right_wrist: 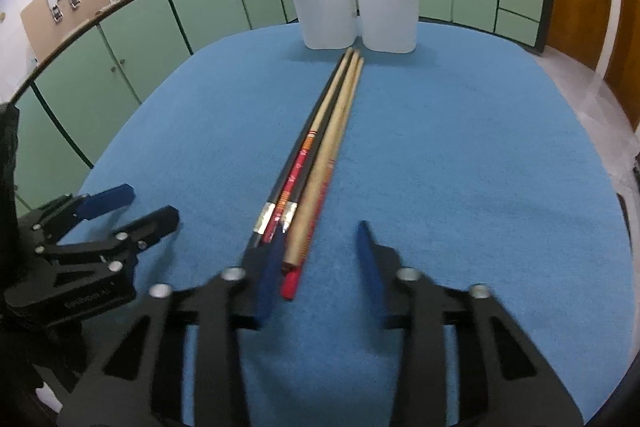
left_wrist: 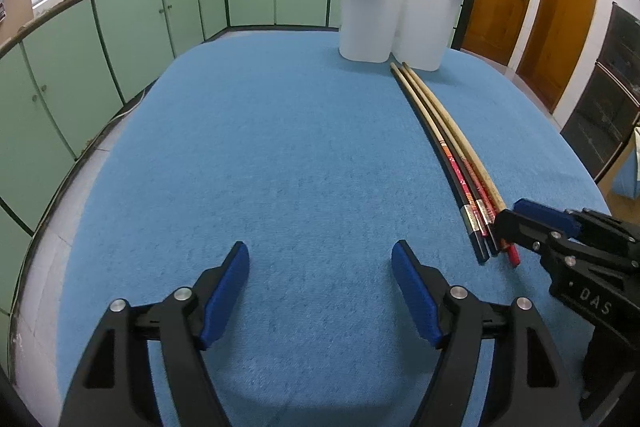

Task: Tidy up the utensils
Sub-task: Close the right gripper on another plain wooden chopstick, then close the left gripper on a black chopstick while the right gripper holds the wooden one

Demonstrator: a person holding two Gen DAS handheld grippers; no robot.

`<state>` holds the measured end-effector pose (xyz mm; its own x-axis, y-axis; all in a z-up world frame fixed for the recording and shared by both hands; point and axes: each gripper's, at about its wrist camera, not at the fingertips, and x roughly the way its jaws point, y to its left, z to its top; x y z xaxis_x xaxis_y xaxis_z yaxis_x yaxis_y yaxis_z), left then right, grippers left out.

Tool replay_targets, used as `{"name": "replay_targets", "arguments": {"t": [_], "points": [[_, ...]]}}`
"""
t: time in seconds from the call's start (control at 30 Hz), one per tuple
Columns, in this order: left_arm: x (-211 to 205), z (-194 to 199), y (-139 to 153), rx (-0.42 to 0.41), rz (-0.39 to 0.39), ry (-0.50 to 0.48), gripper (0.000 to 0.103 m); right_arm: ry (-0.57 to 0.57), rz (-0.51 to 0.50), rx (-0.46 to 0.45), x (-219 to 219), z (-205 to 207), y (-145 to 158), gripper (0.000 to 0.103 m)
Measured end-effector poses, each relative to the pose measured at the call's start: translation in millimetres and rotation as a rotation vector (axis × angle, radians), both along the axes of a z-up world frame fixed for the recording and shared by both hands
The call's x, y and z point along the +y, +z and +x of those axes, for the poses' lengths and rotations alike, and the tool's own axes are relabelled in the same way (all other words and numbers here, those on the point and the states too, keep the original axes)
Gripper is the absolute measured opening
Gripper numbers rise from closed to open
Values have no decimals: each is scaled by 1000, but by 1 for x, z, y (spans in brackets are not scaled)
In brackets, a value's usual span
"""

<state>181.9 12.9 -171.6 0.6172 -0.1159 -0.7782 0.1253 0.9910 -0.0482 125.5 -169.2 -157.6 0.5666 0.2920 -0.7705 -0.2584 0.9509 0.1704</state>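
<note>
Left tongs (left_wrist: 320,291) are held apart over bare blue desk (left_wrist: 280,147), nothing between. Right tongs (right_wrist: 320,259) are seen apart, blurred, astride the near ends of the chopsticks bundle (right_wrist: 320,147), pads not pressing. The bundle is laid ahead of the right tongs, tips near the white holder (right_wrist: 352,7).

My left gripper (left_wrist: 320,249) points steeply downward, its jaws spread wide and both blue pads (left_wrist: 224,291) sharp in view. My right gripper (right_wrist: 321,231) sits close on its right, tilted down at much the same angle. Its jaws stand apart and its fingers (right_wrist: 269,275) look blurred.
</note>
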Motion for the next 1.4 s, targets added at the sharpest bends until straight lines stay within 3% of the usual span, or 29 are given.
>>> {"name": "replay_targets", "arguments": {"t": [0.03,0.4,0.63,0.97,1.1,1.27,1.4], "points": [[-1,1,0,0,0,-1,73,7,12,4,0,0,0,11],[-16,-2,1,-3,-22,-45,73,-65,66,5,-32,-8,3,6],[-40,-7,3,-6,-45,-111,73,-137,93,19,-60,-13,-5,6],[-66,-8,-4,5,-5,-155,73,-125,118,27,-68,-12,-3,9],[-65,-5,-5,7,44,-119,74,-114,115,19,-73,-19,0,18],[-49,-4,-4,0,56,-42,74,-101,60,-1,-78,-32,0,16],[-47,-5,-3,-4,56,-48,73,-90,61,-1,-79,-33,0,18]]}}
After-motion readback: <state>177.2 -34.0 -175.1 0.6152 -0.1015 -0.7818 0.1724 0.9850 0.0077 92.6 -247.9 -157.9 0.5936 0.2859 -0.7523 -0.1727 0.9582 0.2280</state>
